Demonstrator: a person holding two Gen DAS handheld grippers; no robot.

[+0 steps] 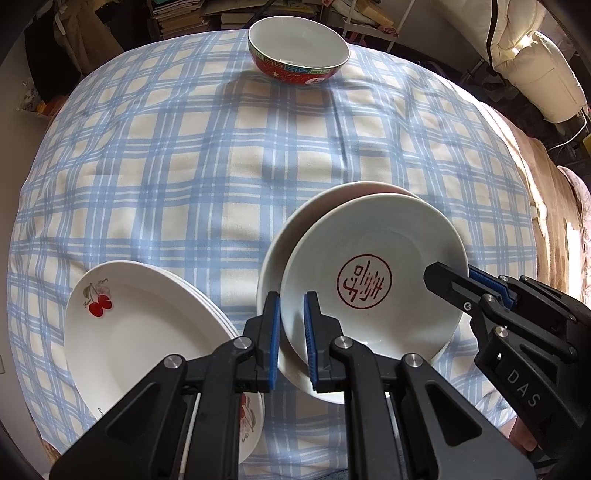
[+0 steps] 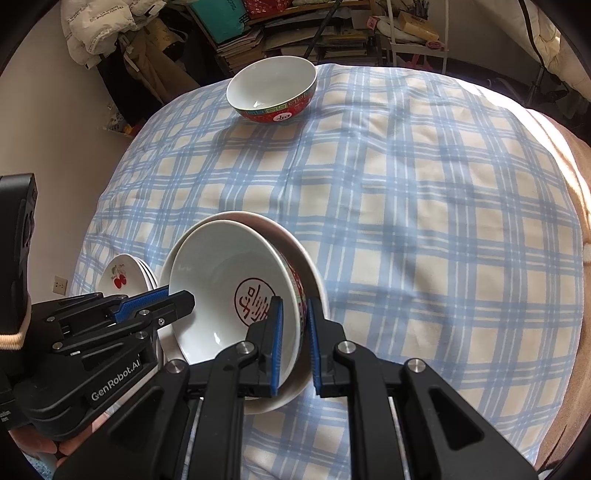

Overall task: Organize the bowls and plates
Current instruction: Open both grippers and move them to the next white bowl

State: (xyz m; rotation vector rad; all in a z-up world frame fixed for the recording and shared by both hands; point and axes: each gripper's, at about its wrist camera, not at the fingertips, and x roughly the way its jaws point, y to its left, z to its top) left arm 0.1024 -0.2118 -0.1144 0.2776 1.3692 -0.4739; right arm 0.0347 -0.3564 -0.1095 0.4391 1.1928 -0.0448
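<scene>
- The bowl with the red seal mark (image 1: pixel 369 280) sits inside a plain white plate (image 1: pixel 273 251), and it is tilted, not flat; this bowl is the landmark for all places below
- In the right wrist view the same bowl (image 2: pixel 229 280) shows a red patterned outside wall, and the white plate (image 2: pixel 314 280) is under and around it
- The left gripper (image 1: pixel 291 325) is at the near-left rim of the bowl; its blue pads (image 1: pixel 272 332) stand on both sides of the rim, one outside and one inside, so it is pinching the bowl rim
- The right gripper (image 2: pixel 295 332) is at the near-right rim of the bowl; one blue pad (image 2: pixel 277 339) is inside the bowl and the other is outside against the red wall, so it also grips the rim
- In the left wrist view the right gripper (image 1: pixel 443 280) comes in from the right side, with its fingers over the bowl's edge
- A stack of white plates with cherry pictures (image 1: pixel 140 325) lies to the left of the bowl, near it but apart
- A second red bowl with a white inside (image 1: pixel 298 51) stands upright far behind the landmark bowl, well apart, close to the far edge of the blue checked tablecloth (image 1: pixel 184 166)
- Behind this far bowl, shelves with books (image 2: pixel 295 33) are visible
</scene>
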